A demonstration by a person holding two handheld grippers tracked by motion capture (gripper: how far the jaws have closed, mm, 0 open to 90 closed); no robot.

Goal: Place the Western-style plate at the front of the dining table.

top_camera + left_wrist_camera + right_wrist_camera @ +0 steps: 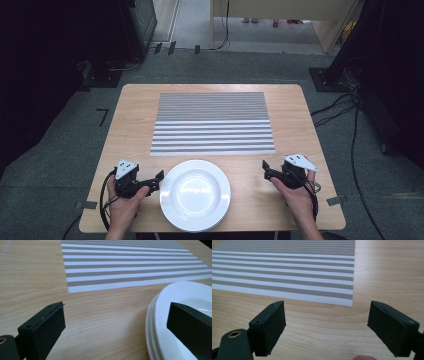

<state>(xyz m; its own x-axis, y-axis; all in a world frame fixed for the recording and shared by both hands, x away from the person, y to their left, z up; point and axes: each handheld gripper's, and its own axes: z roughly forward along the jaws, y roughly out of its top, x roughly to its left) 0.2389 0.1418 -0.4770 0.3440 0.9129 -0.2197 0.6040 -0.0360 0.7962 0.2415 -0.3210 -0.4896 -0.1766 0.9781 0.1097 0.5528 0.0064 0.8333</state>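
Observation:
A stack of white plates (195, 194) sits at the near middle of the wooden table (130, 115). Beyond it lies a grey-and-white striped placemat (212, 122). My left gripper (156, 181) is just left of the plates, held in a hand, and points at their rim. In the left gripper view its jaws (115, 315) stand open, the right one over the plates' edge (160, 315), not pressing it. My right gripper (266, 171) is to the right of the plates and apart from them. Its jaws (327, 312) are open over bare wood, facing the placemat's near corner (287, 267).
The table stands on grey carpet, with cables (345, 107) and dark equipment stands (325, 77) to the right and at the back left. Bare wood runs along both sides of the placemat (130, 262).

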